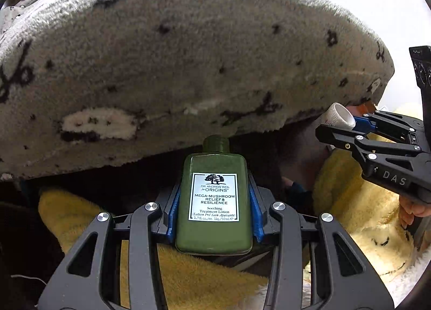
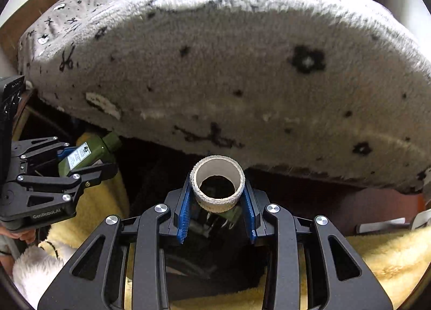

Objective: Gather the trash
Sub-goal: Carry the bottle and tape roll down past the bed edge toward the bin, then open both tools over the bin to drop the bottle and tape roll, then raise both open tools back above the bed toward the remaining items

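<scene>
My left gripper point(image 1: 214, 202) is shut on a small green lotion bottle point(image 1: 214, 218) with a white label, neck pointing away, its blue pads pressed on both sides. The same bottle point(image 2: 89, 152) shows in the right wrist view at the left, held in the left gripper point(image 2: 80, 160). My right gripper point(image 2: 217, 202) is shut on an empty white tape roll point(image 2: 217, 185), its open core facing the camera. In the left wrist view that roll point(image 1: 340, 116) sits at the right, in the right gripper point(image 1: 347, 124). Both grippers point down toward a dark gap below the bed edge.
A grey fleece blanket point(image 1: 188, 54) with black flower prints hangs over the bed edge ahead and fills most of both views. Yellow plush fabric point(image 1: 358, 189) lies below and beside the grippers. A dark opening point(image 2: 215, 256) lies under the right gripper. Fingers of a hand point(image 1: 412, 211) hold the right tool.
</scene>
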### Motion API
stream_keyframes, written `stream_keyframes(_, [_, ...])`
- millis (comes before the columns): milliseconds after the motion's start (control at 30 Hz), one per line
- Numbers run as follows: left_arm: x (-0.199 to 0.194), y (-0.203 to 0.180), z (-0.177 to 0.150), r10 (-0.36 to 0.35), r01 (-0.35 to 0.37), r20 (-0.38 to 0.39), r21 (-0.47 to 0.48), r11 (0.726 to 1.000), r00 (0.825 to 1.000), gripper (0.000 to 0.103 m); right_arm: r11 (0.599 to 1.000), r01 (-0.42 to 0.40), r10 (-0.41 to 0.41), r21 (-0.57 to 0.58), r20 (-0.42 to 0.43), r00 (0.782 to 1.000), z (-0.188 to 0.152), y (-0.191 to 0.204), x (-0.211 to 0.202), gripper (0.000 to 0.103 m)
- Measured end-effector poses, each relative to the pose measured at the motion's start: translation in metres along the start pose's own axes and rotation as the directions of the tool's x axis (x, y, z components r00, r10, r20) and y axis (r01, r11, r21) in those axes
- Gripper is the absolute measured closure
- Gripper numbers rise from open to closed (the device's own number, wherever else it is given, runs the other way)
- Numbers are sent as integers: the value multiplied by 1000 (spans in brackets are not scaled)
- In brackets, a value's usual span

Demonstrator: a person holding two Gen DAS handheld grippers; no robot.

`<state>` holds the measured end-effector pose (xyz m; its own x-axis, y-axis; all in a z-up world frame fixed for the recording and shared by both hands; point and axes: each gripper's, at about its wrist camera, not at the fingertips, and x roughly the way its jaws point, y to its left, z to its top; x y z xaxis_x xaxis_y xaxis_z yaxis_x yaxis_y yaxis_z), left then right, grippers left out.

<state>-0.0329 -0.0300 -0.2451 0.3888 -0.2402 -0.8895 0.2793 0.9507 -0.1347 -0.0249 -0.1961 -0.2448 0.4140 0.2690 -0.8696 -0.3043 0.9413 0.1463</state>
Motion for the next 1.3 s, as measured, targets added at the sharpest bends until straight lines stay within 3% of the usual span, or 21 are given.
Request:
stream_keyframes(467, [49,7,-11,12,-13,-136,-8,1000,991,64,997,-82,82,10,-149,985,-7,6,40,69])
stream_keyframes(833, [68,3,-13,-13,13,-182,-4,1000,983,63,995,-94,98,29,-172,980,1,8,56,67])
stream_keyframes(900, [65,3,-11,-20,19,-178,-7,1000,984,54,995,-91,96,35,-169,981,1,7,56,61])
stream_keyframes(1000, [55,5,-8,-20,19,-170,-7,1000,985,48,995,-90,96,43,-160,983,2,3,54,51])
stream_keyframes(1167, [41,11,-4,-4,3,-149,-4,1000,989,42,996,-71,77,56,-121,990,8,-5,40,46])
stream_keyframes(1300, [25,11,2,18,-17,-115,10,1000,993,32,998,-28,31,59,-61,998,14,-11,22,30])
